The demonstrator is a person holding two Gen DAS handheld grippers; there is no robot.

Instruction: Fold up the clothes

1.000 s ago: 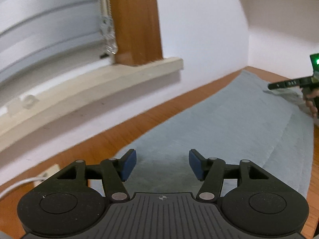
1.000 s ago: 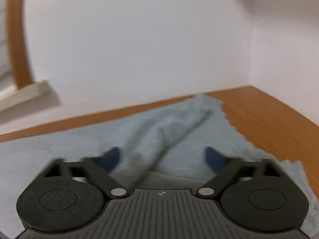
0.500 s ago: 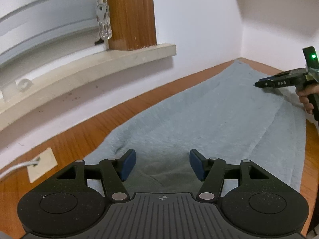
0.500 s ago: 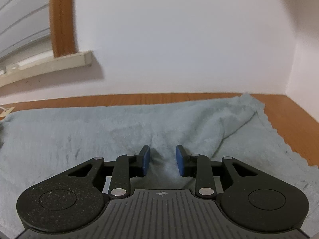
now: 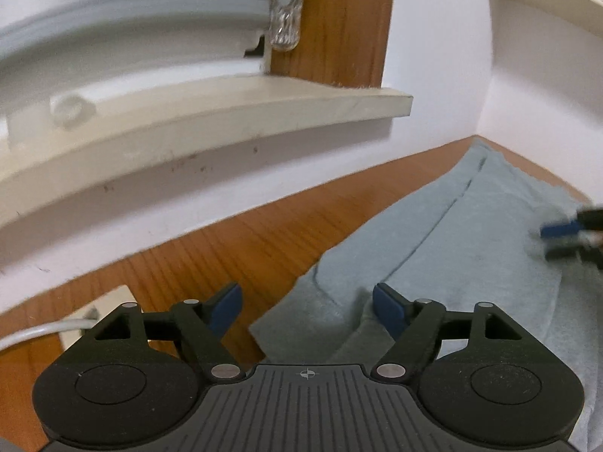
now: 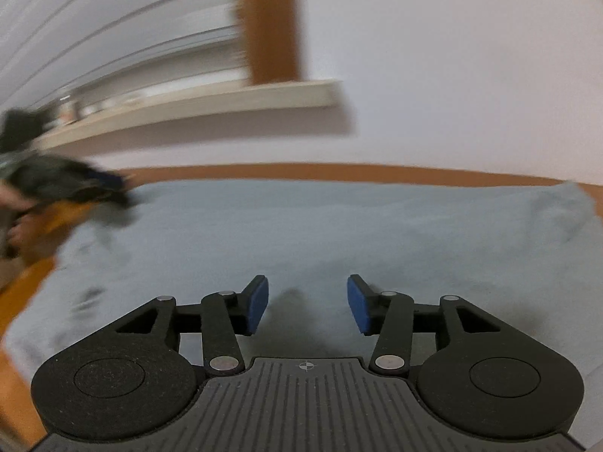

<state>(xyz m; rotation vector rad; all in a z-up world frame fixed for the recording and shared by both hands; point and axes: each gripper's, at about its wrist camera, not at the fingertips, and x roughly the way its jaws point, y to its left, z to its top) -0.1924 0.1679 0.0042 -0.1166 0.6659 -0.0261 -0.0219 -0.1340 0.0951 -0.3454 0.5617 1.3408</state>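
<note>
Folding partway: blue cloth [image 6: 339, 226] lies doubled on desk [image 5: 233, 248]; my left gripper [image 5: 307, 307] and right gripper [image 6: 307, 303] gape empty.

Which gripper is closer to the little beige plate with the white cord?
Left. The left gripper hovers right beside the beige plate on the wooden table. The right gripper is far along the grey cloth.

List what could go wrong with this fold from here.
1. The left gripper is open astride the cloth corner, one finger over bare table; closing may miss the edge.
2. The right gripper is open over flat mid-cloth; it may pinch nothing or several layers.
3. Both views are blurred; fast moves may rumple the cloth.
</note>
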